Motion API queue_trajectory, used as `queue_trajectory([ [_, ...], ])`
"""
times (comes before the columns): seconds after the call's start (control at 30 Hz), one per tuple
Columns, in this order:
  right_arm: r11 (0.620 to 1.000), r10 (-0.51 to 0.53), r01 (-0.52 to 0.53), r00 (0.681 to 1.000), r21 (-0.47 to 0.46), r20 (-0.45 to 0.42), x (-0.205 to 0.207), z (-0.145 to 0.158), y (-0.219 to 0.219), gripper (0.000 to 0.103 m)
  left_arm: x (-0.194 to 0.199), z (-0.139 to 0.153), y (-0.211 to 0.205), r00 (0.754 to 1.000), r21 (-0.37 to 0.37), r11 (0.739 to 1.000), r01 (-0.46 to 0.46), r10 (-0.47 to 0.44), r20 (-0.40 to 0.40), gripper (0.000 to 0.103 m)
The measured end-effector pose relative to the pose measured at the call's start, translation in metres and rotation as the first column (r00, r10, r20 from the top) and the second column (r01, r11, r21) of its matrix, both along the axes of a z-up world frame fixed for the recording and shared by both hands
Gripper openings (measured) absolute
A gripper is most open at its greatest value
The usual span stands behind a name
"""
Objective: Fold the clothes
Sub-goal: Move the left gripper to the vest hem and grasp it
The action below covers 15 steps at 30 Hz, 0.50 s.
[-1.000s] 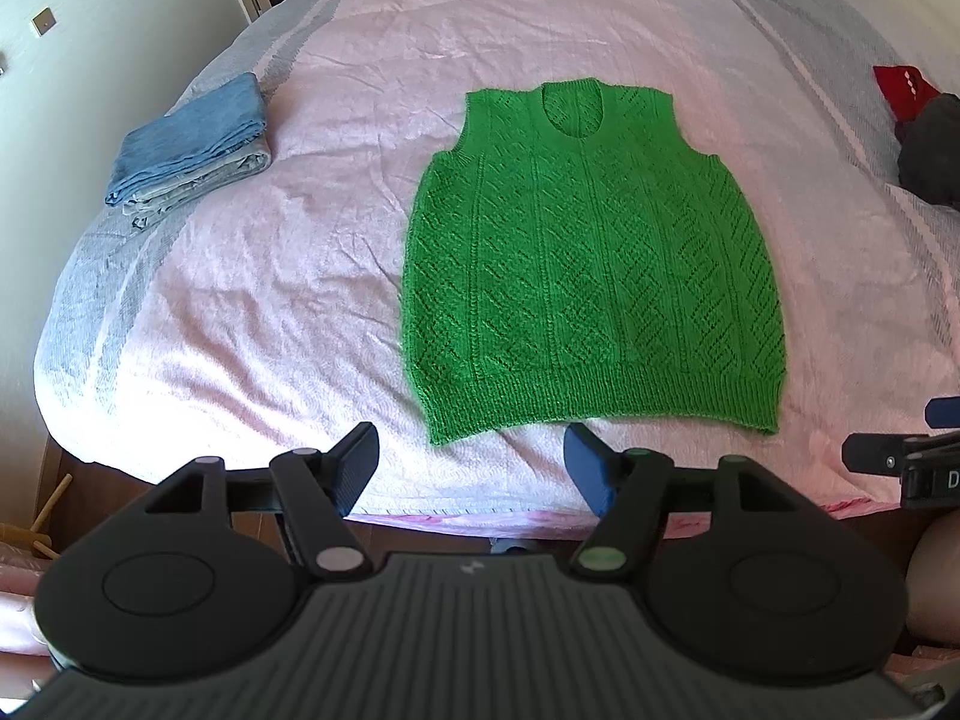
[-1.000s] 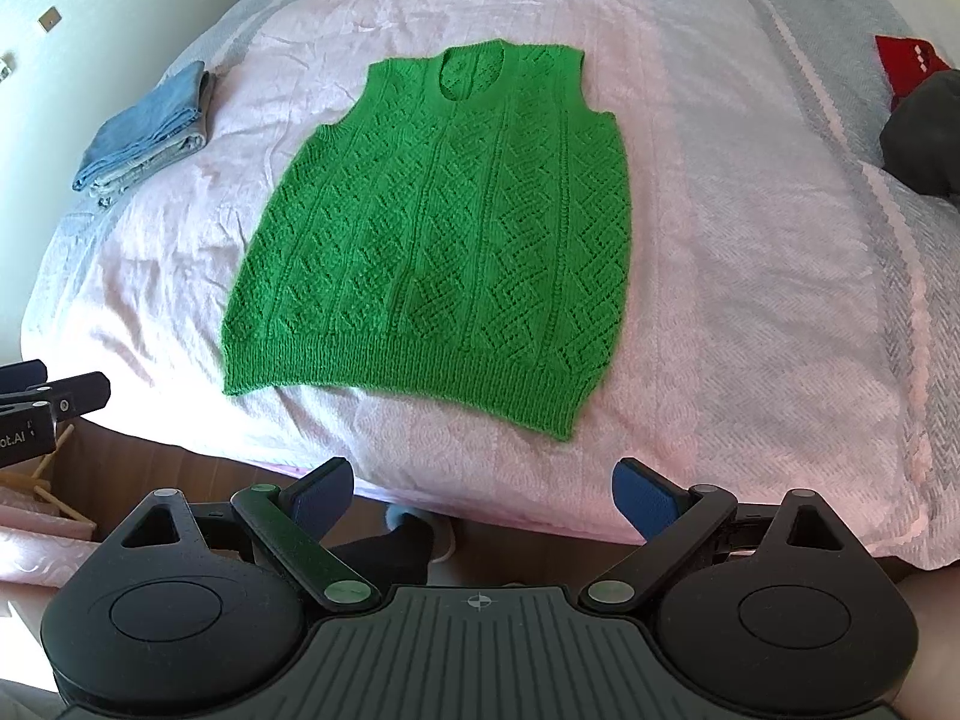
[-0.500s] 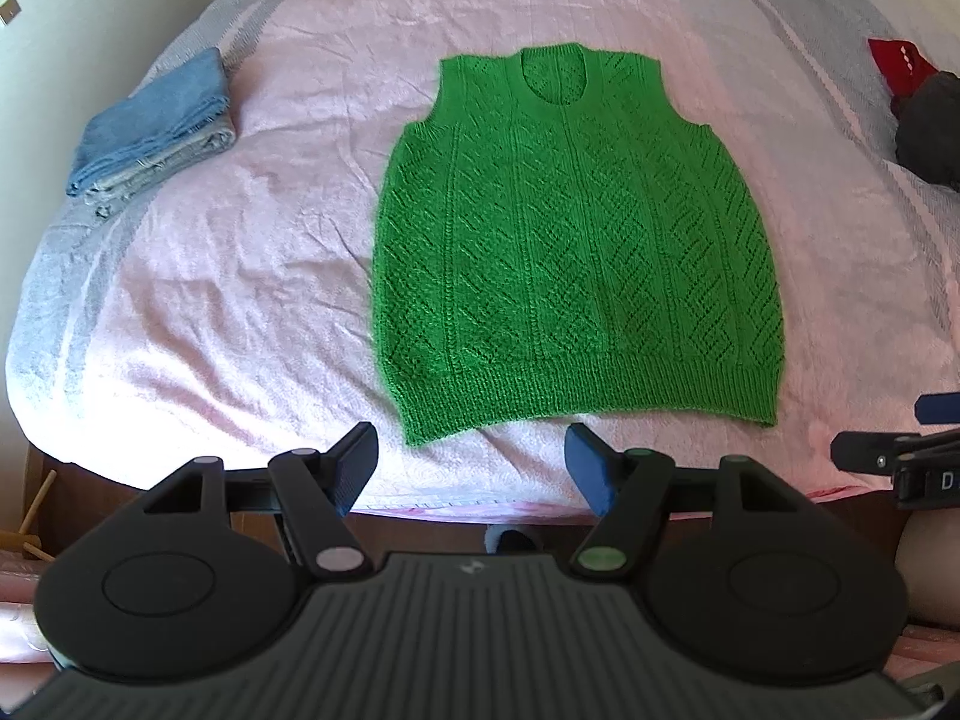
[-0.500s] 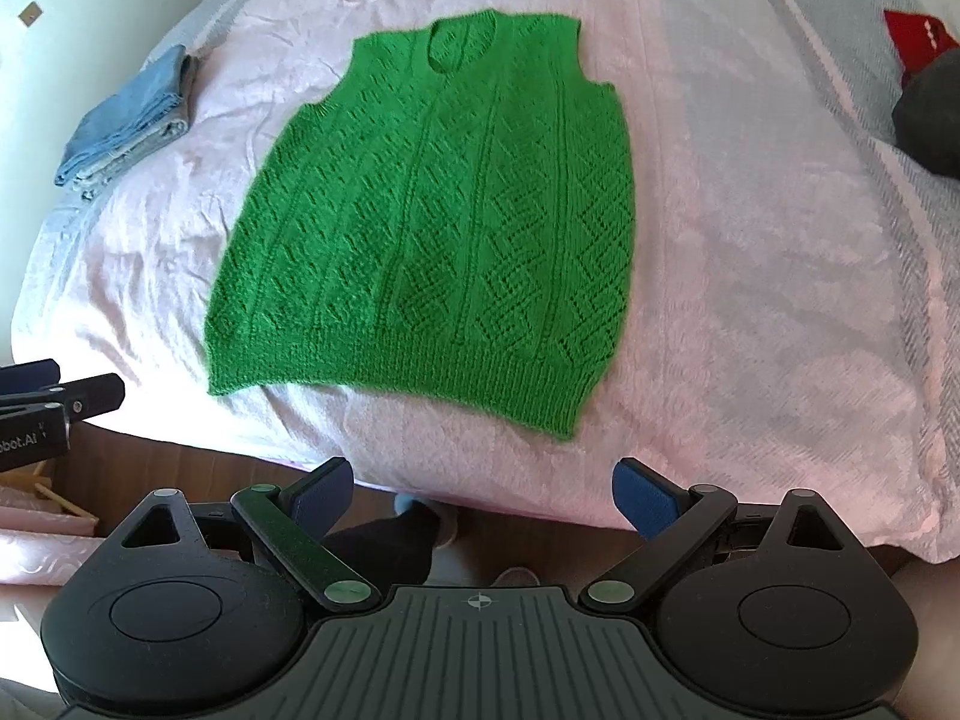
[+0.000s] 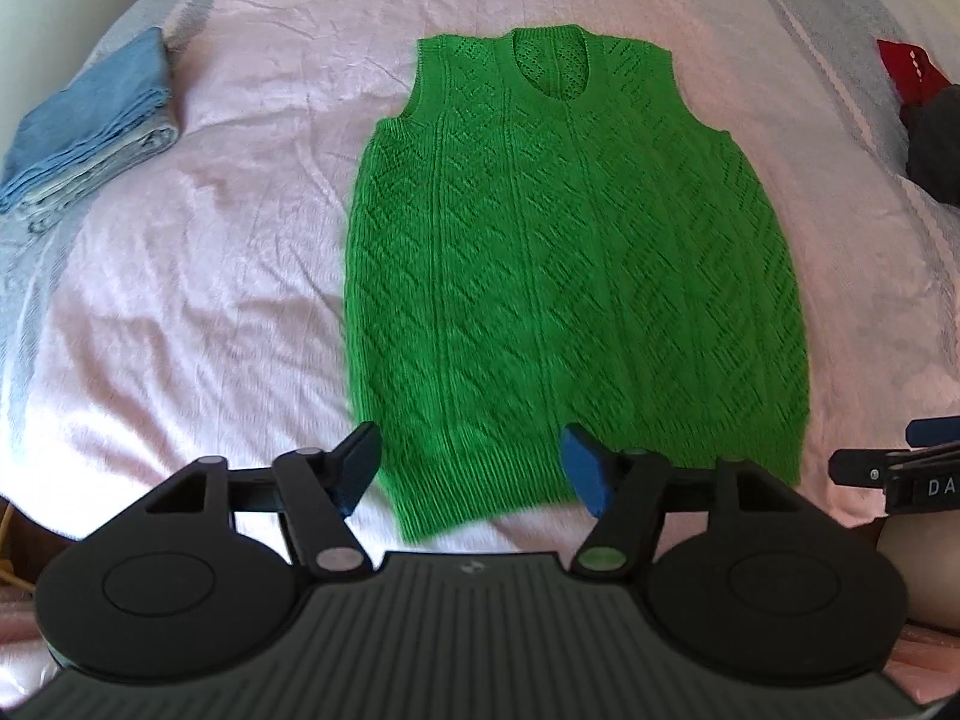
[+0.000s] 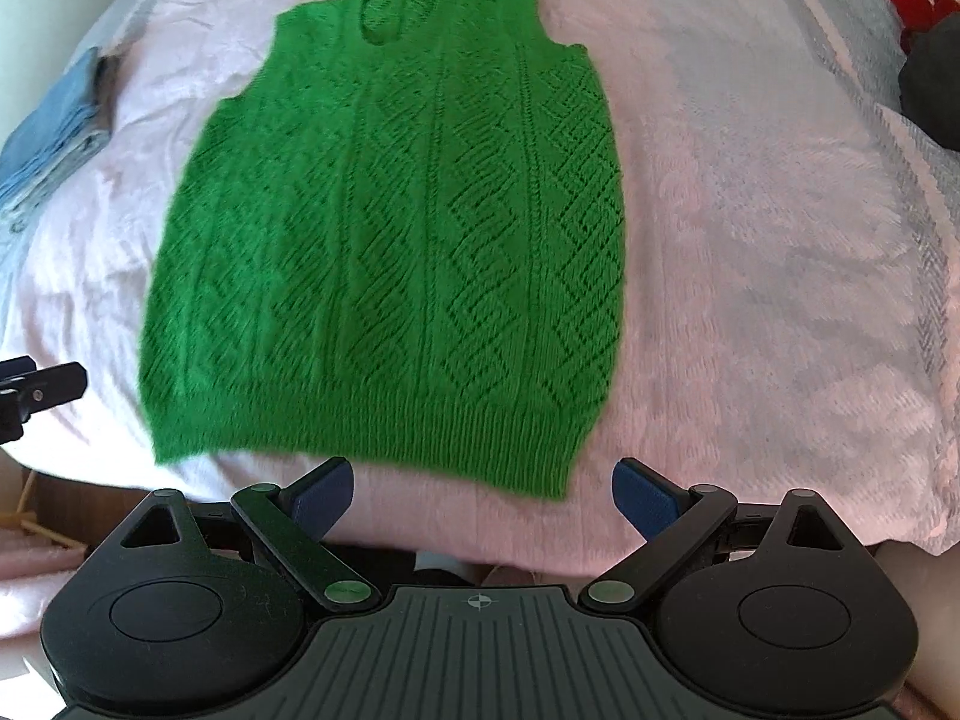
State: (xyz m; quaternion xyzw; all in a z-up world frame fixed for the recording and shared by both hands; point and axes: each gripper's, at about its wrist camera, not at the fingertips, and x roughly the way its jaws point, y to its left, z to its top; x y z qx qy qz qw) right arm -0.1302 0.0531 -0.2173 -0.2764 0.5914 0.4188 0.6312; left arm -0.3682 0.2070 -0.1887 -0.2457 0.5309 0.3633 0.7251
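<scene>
Bed (image 5: 180, 312) with pink cover fills both views. Green knitted vest (image 5: 570, 276) lies flat and unfolded on it, neck hole away from me, ribbed hem at the near edge. Folded blue jeans (image 5: 90, 132) sit well apart, far left; a dark garment (image 5: 936, 144) and a red one (image 5: 906, 72) lie far right. My left gripper (image 5: 471, 468) is spread wide over the hem's left corner, holding nothing. My right gripper (image 6: 483, 492) is spread wide just short of the hem's right corner, empty.
</scene>
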Motion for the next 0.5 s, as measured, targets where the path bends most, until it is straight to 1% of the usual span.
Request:
queue_trajectory([
  [0.1, 0.999, -0.038, 0.039, 0.999, -0.021, 0.016, 0.009, -0.011, 0.024, 0.096, 0.002, -0.013, 0.037, 1.000, -0.014, 1.000, 0.017, -0.017, 0.018, 0.048],
  [0.17, 0.997, -0.064, 0.065, 0.997, -0.033, 0.030, 0.016, -0.019, 0.041, 0.096, 0.005, -0.022, 0.064, 0.999, -0.007, 0.999, 0.038, -0.037, 0.037, 0.046],
  [0.23, 0.994, -0.097, 0.099, 0.994, -0.040, 0.046, 0.025, -0.026, 0.058, 0.096, 0.008, -0.031, 0.091, 0.996, 0.004, 0.998, 0.070, -0.070, 0.056, 0.038],
  [0.27, 0.992, -0.116, 0.118, 0.992, -0.041, 0.054, 0.028, -0.031, 0.065, 0.096, 0.010, -0.036, 0.104, 0.994, 0.009, 0.996, 0.089, -0.090, 0.067, 0.032],
  [0.3, 0.989, -0.138, 0.141, 0.989, -0.039, 0.060, 0.032, -0.035, 0.072, 0.096, 0.012, -0.041, 0.117, 0.991, 0.013, 0.994, 0.109, -0.110, 0.077, 0.029],
  [0.4, 0.978, -0.210, 0.210, 0.975, 0.004, 0.072, 0.047, -0.047, 0.086, 0.096, 0.024, -0.055, 0.155, 0.974, 0.039, 0.982, 0.185, -0.189, 0.122, 0.027],
  [0.5, 0.960, -0.278, 0.274, 0.958, 0.063, 0.075, 0.062, -0.058, 0.093, 0.096, 0.043, -0.073, 0.190, 0.951, 0.081, 0.960, 0.267, -0.276, 0.141, 0.027],
])
